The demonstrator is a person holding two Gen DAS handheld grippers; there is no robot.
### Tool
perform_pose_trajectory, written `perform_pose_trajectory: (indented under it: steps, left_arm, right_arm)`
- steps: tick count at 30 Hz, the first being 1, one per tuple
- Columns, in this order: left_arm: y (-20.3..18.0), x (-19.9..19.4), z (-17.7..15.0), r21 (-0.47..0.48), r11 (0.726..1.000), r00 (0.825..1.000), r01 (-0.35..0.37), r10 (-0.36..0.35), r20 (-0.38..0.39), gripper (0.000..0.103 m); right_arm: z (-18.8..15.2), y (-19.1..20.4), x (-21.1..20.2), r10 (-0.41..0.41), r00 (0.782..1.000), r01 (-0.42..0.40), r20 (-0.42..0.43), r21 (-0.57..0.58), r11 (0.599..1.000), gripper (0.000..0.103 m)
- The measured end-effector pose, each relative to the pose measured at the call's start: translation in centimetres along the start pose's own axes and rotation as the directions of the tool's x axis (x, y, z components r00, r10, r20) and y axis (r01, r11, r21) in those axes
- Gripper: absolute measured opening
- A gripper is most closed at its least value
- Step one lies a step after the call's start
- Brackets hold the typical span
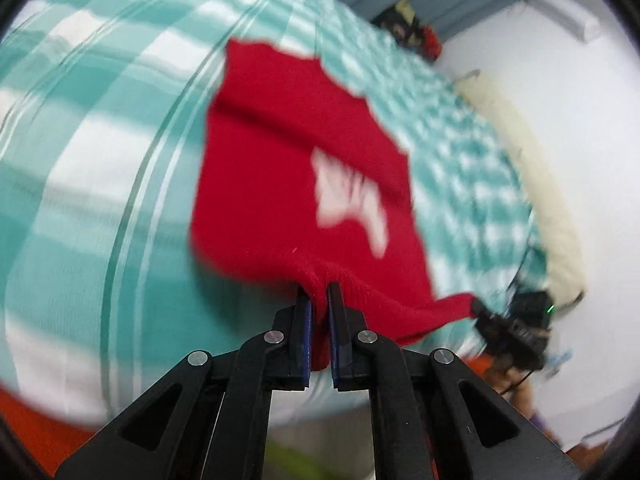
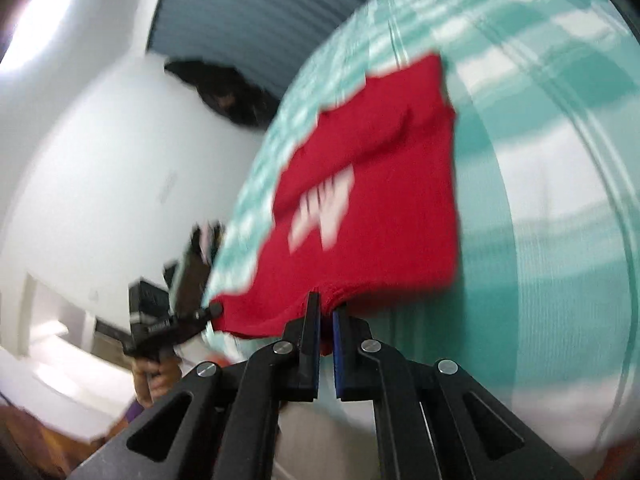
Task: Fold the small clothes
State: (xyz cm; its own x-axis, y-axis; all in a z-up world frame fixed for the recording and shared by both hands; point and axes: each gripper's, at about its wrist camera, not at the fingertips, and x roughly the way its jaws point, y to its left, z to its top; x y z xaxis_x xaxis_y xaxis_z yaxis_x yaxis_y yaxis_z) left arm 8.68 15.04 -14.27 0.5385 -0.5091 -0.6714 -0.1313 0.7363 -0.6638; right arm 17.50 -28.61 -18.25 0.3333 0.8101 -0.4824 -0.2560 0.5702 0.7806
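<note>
A small red knit garment [image 1: 280, 168] with a white print lies stretched over a teal-and-white checked bed cover [image 1: 100, 140]. My left gripper [image 1: 319, 292] is shut on its near ribbed edge. The right gripper [image 1: 486, 312] shows at the right, shut on the garment's other corner. In the right wrist view the red garment [image 2: 384, 208] spreads ahead, my right gripper [image 2: 326, 304] is shut on its near edge, and the left gripper [image 2: 210, 312] holds the corner at the left. Both views are motion-blurred.
A white wall [image 1: 560, 120] runs beside the bed, with a cream pillow [image 1: 532, 184] along it. Grey-blue curtains [image 2: 248, 12] and dark items [image 2: 228, 96] stand at the far end. The bed cover [image 2: 540, 200] extends to the right.
</note>
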Motion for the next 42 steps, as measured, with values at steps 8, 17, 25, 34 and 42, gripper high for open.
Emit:
perform_pose_trajectory:
  steps: [8, 17, 25, 34, 42]
  left_arm:
    - [0.4, 7.9, 15.9, -0.053, 0.998, 0.998, -0.045, 0.047, 0.045, 0.005]
    - [2.5, 15.1, 25.3, -0.09, 0.975, 0.977, -0.204, 0.209, 0.048, 0.024]
    - [5.5, 10.4, 26.1, -0.21, 0.957, 0.951, -0.2, 0.241, 0.195, 0.079]
    - [-0.1, 14.5, 19.2, 0.25, 0.948, 0.98, -0.196, 0.187, 0.061, 0.079]
    - [6.6, 10.7, 21.8, -0.135, 0.96, 0.952, -0.246, 0.266, 0.151, 0.078]
  right_arm:
    - [15.6, -1.8, 6.4, -0.053, 0.992, 0.047, 0.112, 0.06, 0.997, 0.006]
    - [27.1, -5.5, 15.1, -0.155, 0.981, 0.147, 0.116, 0.072, 0.986, 0.006]
    - [29.3, -5.4, 15.2, -0.262, 0.948, 0.263, 0.179, 0.018, 0.965, 0.048]
    - [20.3, 0.2, 16.1, -0.233, 0.957, 0.147, -0.175, -0.399, 0.905, 0.047]
    - [15.0, -0.6, 10.3, -0.437, 0.899, 0.384, -0.031, -0.423, 0.821, 0.046]
